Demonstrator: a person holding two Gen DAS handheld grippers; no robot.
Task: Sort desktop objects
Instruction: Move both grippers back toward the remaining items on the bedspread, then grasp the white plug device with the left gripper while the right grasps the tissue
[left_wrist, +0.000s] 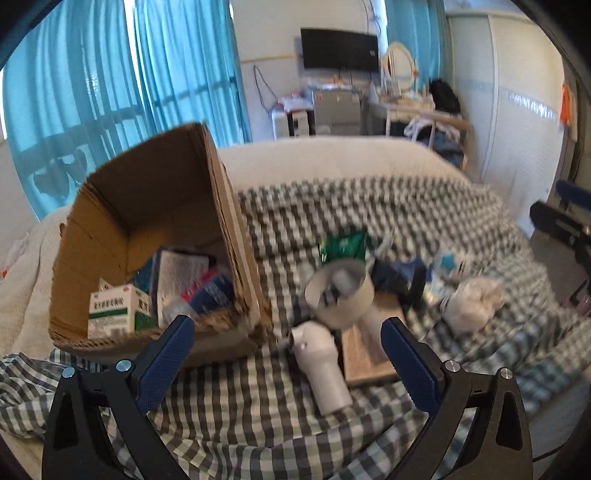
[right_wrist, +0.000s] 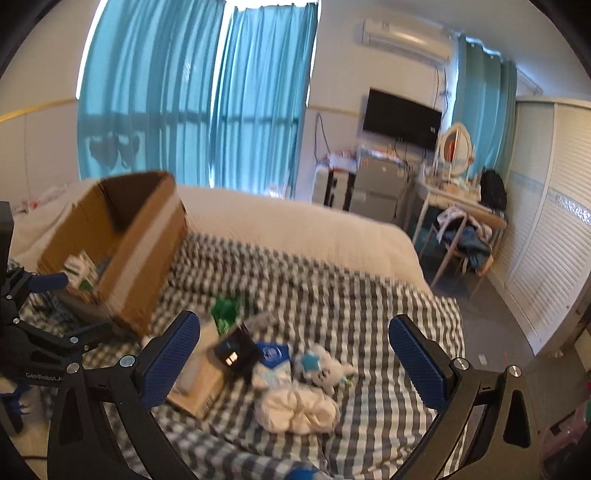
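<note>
I hold left gripper (left_wrist: 288, 354) level, jaws spread, empty, over white tube (left_wrist: 323, 369) on bed (left_wrist: 369, 206) | right gripper (right_wrist: 295, 360) jaws spread above white cloth (right_wrist: 299, 408) | cardboard box (left_wrist: 147, 206) left

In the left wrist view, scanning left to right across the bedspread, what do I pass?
Cardboard box with medicine packs inside → white cylindrical device lying on the checked cover → white tape roll → crumpled white cloth → the right gripper at the frame's edge.
</note>
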